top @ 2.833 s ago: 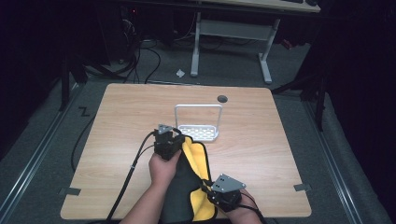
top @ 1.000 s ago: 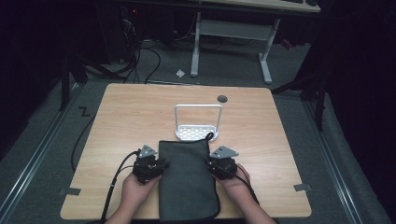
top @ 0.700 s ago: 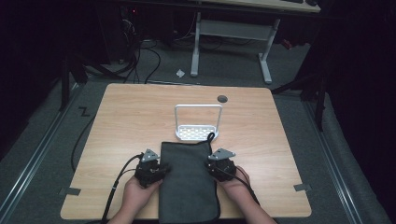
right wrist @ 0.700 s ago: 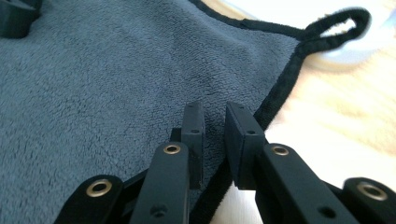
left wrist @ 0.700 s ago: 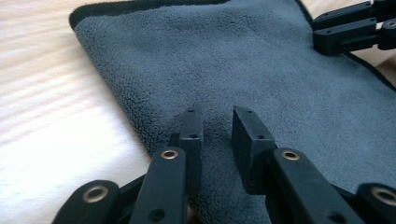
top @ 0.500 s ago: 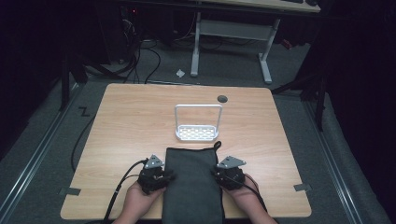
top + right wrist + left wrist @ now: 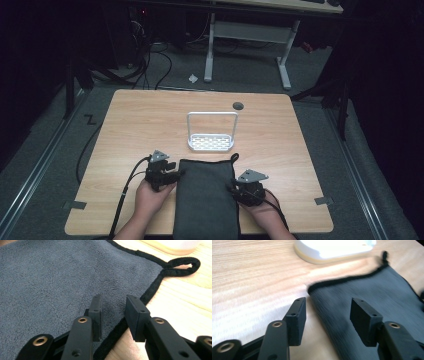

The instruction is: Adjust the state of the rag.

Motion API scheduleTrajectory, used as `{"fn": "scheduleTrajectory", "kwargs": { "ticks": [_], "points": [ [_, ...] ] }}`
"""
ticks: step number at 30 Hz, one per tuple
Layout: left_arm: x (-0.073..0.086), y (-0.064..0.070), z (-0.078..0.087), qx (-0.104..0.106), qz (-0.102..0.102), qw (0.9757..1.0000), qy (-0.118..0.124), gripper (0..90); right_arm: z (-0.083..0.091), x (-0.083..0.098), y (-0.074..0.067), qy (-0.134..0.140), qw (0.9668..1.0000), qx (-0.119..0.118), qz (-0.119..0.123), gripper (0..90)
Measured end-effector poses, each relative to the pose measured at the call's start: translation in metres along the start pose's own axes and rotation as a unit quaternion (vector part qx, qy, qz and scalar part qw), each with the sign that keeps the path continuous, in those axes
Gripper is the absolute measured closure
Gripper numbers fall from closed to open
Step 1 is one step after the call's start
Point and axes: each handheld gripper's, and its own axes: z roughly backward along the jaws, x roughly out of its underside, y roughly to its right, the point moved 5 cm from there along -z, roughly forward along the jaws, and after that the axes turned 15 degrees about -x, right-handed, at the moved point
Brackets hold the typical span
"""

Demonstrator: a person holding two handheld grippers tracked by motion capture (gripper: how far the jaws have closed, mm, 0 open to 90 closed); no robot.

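Note:
A dark grey towel (image 7: 207,200) with a black hem lies folded flat near the table's front edge. My left gripper (image 7: 170,174) rests at its left edge. In the left gripper view the left gripper (image 7: 327,307) has just been opening and stands wide, astride the towel (image 7: 374,290) edge without pressing it. My right gripper (image 7: 239,189) sits at the right edge. In the right gripper view the right gripper (image 7: 113,305) has just been opening too. A gap shows between its pads over the hem of the towel (image 7: 50,277). The hanging loop (image 7: 180,265) lies on the wood.
A white rack (image 7: 211,132) with a tall hoop handle stands just beyond the towel at mid-table, and its base edge (image 7: 332,250) is close ahead. A dark round hole (image 7: 238,105) is at the back. Bare wooden table (image 7: 310,150) lies to either side.
The yellow lining that showed earlier is folded out of sight. The towel has slid slightly toward the near edge, with both grippers following. Both grippers have opened off its side edges.

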Motion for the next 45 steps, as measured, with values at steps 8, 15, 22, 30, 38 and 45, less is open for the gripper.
{"fn": "scheduleTrajectory", "kwargs": {
  "ticks": [8, 15, 22, 30, 38, 45],
  "points": [
    [-0.004, 0.002, -0.014, 0.003, 0.004, 1.0000, 0.000, 59.0, 0.005, -0.006, 0.004, 0.019, 0.9998, 0.006, 0.005, 53.8],
    [0.001, 0.004, -0.013, 0.009, -0.005, 0.9999, 0.006, 71.1, -0.001, -0.032, 0.026, 0.036, 0.9989, 0.019, -0.025, 48.9],
    [0.002, 0.005, -0.012, 0.008, -0.008, 0.9999, 0.007, 70.8, -0.030, -0.042, 0.041, -0.006, 0.9986, 0.025, -0.045, 42.9],
    [0.002, 0.006, -0.011, 0.007, -0.012, 0.9999, 0.008, 69.5, -0.032, -0.036, 0.038, -0.006, 0.9982, 0.052, -0.030, 43.0],
    [0.002, 0.007, -0.011, 0.006, -0.016, 0.9998, 0.008, 68.6, -0.031, -0.035, 0.044, -0.021, 0.9970, 0.038, -0.064, 31.7],
    [0.002, 0.007, -0.011, 0.006, -0.016, 0.9998, 0.008, 68.5, -0.032, -0.038, 0.038, -0.015, 0.9983, 0.016, -0.054, 59.4]
  ]
}}
